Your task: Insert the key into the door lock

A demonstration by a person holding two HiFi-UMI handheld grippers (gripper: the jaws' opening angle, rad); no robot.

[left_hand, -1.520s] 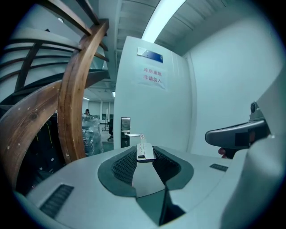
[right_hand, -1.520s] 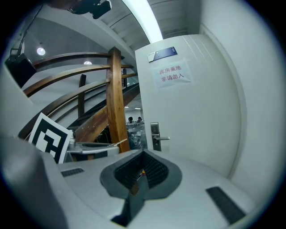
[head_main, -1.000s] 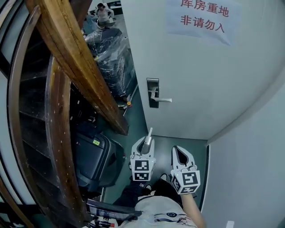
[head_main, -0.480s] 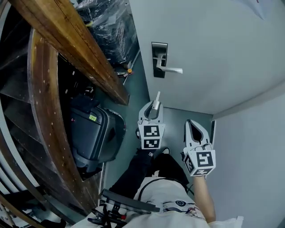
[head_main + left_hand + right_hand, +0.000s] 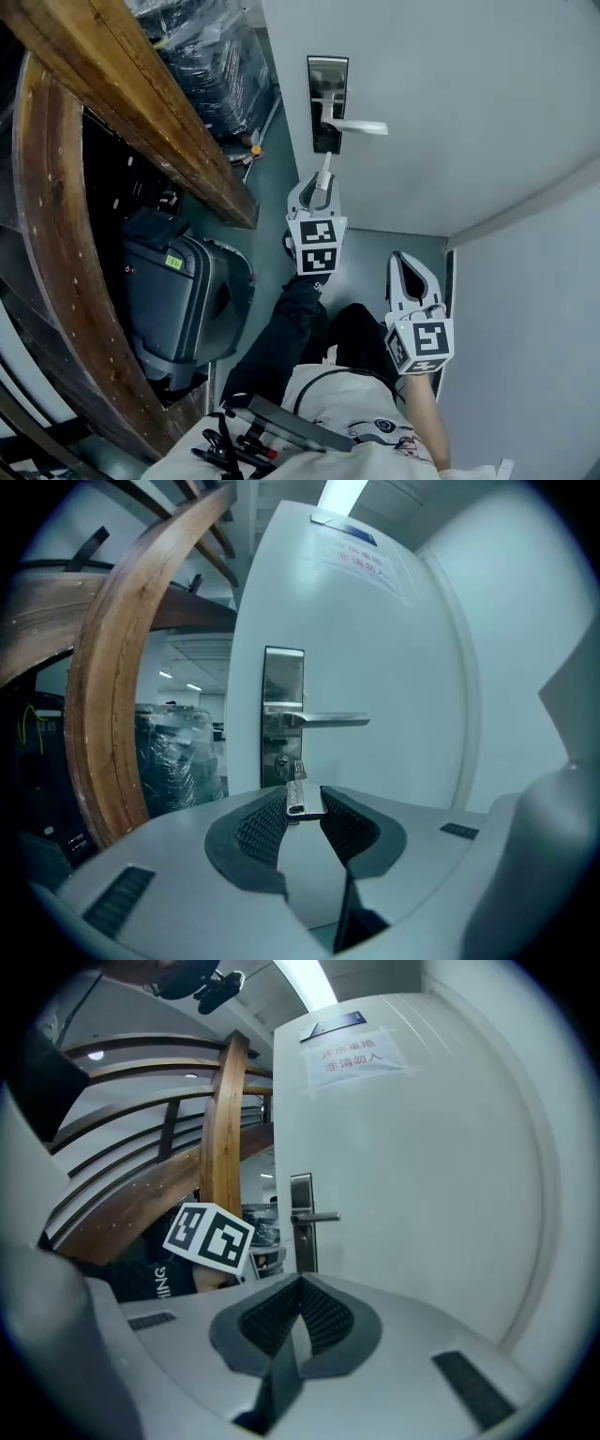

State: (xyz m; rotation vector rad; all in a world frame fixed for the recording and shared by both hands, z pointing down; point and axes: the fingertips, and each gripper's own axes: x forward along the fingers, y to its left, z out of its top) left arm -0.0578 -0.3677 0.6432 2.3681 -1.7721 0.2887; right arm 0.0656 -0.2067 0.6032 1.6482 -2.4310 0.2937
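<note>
Two grippers are in view, and one key. The left gripper (image 5: 322, 192) (image 5: 305, 804) has its jaws narrow and clamped on the small silver metal key (image 5: 295, 797) (image 5: 325, 178). The key stands out past the jaw tips and points at the tall steel lock plate (image 5: 327, 94) (image 5: 283, 682) on the pale grey door (image 5: 450, 94). The plate carries one straight silver lever handle (image 5: 361, 127) (image 5: 323, 721) and, under it, one round keyhole (image 5: 280, 764). The key tip is just beside this keyhole, a little right of it. I cannot tell if it touches the plate, and the back part of the key is hidden between the black ribbed pads (image 5: 258, 827).

The right gripper (image 5: 406, 272) (image 5: 300, 1290) hangs well below the lock plate and to its right. Its jaws are pressed together with nothing between them.

One white paper sign (image 5: 352, 1054) (image 5: 361, 557) is fixed high above the lock plate, and its red print is too small to read well. Left of the plate rise brown curved wooden beams (image 5: 141, 103). Behind them lies one dark hard suitcase (image 5: 178, 300), partly covered by the wood. Goods wrapped in clear plastic (image 5: 211, 56) are farther back and cut off by the top edge of the head view.
</note>
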